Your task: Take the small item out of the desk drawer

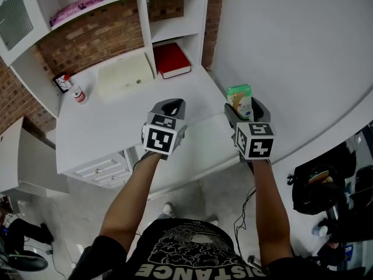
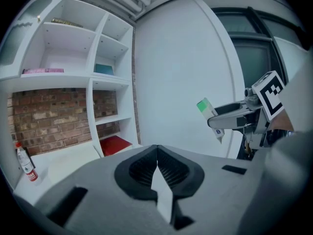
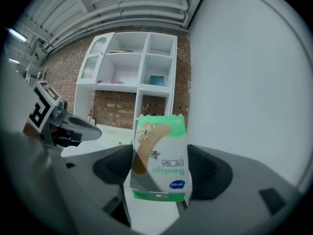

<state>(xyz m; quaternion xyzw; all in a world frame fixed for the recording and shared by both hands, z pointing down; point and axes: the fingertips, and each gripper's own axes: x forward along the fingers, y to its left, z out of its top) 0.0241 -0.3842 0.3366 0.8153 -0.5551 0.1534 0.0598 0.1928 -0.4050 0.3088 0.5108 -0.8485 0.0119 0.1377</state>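
A small green-and-white bandage box [image 1: 239, 100] stands between the jaws of my right gripper [image 1: 242, 109], which is shut on it above the right end of the white desk [image 1: 105, 133]. In the right gripper view the box [image 3: 160, 155] fills the gap between the dark pads, its print upside down. My left gripper [image 1: 171, 107] hovers over the desk's front edge, shut with nothing in it; its jaws meet in the left gripper view [image 2: 157, 153]. The same view shows the box [image 2: 208, 112] off to the right. White desk drawers [image 1: 100, 169] at the lower left look shut.
On the desk lie a cream flat box [image 1: 123, 74], a red book [image 1: 172, 60] in a cubby and a small red-labelled bottle [image 1: 77, 92]. White shelves [image 1: 145, 16] rise against the brick wall. A white curved wall [image 1: 291, 51] is on the right, and a black bag [image 1: 317, 188] on the floor.
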